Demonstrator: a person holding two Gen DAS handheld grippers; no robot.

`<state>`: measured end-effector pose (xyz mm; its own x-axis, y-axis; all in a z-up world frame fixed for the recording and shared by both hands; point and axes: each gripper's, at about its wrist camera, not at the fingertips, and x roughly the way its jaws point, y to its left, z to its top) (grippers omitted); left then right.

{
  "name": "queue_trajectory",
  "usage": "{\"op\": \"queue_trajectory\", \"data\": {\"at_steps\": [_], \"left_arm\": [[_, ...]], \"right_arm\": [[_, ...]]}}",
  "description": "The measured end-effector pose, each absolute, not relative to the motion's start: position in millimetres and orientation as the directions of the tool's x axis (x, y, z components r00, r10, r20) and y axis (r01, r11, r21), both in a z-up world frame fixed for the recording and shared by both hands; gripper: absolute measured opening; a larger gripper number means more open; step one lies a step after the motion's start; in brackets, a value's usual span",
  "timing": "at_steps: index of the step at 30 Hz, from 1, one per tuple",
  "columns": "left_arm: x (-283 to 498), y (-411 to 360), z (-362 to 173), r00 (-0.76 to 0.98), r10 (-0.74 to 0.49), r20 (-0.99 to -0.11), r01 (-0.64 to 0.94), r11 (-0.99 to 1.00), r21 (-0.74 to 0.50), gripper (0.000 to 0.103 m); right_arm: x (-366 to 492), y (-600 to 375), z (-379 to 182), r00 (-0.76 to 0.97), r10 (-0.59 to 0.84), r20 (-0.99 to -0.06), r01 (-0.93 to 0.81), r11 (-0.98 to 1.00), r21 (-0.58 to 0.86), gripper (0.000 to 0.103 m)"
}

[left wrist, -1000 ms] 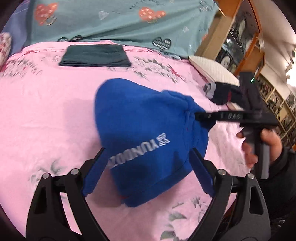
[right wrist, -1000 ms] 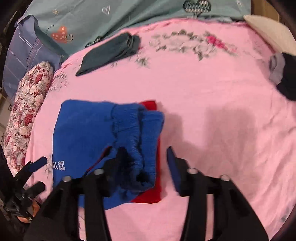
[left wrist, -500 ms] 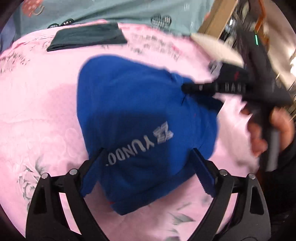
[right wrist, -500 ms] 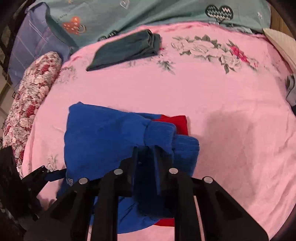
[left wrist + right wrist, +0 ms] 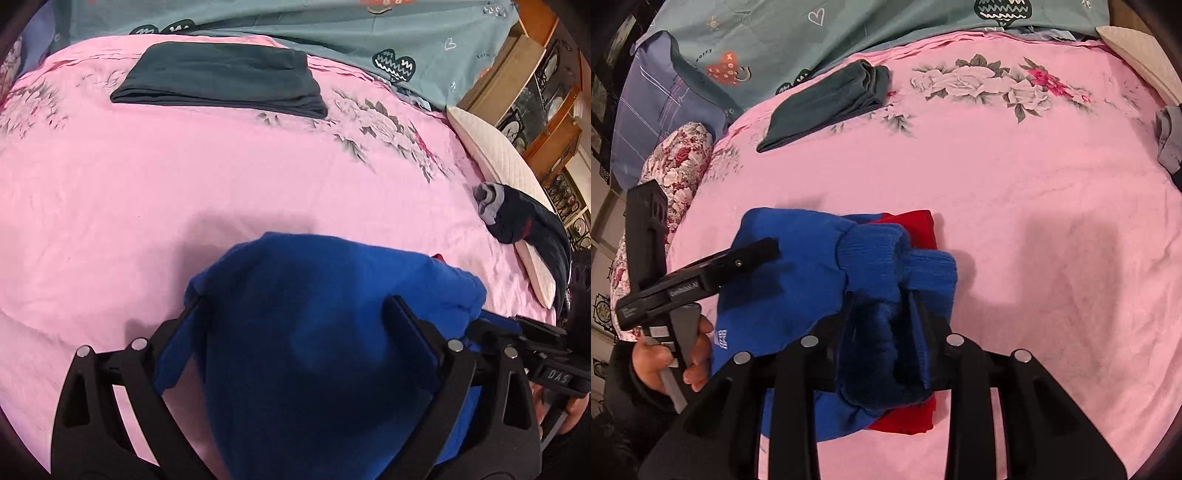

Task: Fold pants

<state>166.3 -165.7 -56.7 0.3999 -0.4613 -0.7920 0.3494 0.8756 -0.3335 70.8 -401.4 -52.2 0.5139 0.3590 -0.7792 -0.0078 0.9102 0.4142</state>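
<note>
The blue pants (image 5: 317, 332), folded into a thick bundle with a red part (image 5: 916, 229) showing beneath, lie on the pink bedsheet (image 5: 184, 177). My left gripper (image 5: 295, 306) is open, its jaws wide around the near end of the bundle. It shows in the right wrist view (image 5: 753, 254) lying over the bundle's left side. My right gripper (image 5: 882, 314) is shut on the ribbed blue cuffs (image 5: 897, 266) at the bundle's right end. In the left wrist view the right gripper (image 5: 535, 332) sits at the bundle's right edge.
A folded dark green garment (image 5: 221, 77) lies at the far side of the bed. A dark navy and grey garment (image 5: 517, 218) lies on a white pillow (image 5: 498, 155) at right. A floral pillow (image 5: 676, 166) and teal blanket (image 5: 849, 29) border the sheet.
My right gripper has closed on the blue cuffs. My left gripper has moved forward and low over the bundle, staying open, so the logo side is now under it.
</note>
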Motion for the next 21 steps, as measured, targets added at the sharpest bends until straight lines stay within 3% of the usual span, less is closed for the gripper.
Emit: {"op": "queue_trajectory", "data": {"at_steps": [4,8,13,21], "left_arm": [[150,-136,-28,0.385,-0.55,-0.741,0.361,0.829,-0.427,0.096],[118,-100,-15,0.375,-0.579,-0.725,0.41,0.804,-0.43,0.098],[104,-71,-58,0.301,-0.577,-0.759,0.352,0.807,-0.474,0.098],[109,-98,-69,0.261,-0.663,-0.701,0.345,0.743,-0.574,0.098]], "right_arm": [[58,-421,-28,0.58,0.352,-0.735,-0.014,0.906,0.423,0.056],[40,-449,-24,0.625,0.37,-0.688,-0.018,0.887,0.461,0.09],[43,-453,-64,0.551,0.474,-0.687,-0.037,0.836,0.547,0.09],[55,-427,-82,0.48,0.57,-0.667,-0.09,0.789,0.608,0.09]]}}
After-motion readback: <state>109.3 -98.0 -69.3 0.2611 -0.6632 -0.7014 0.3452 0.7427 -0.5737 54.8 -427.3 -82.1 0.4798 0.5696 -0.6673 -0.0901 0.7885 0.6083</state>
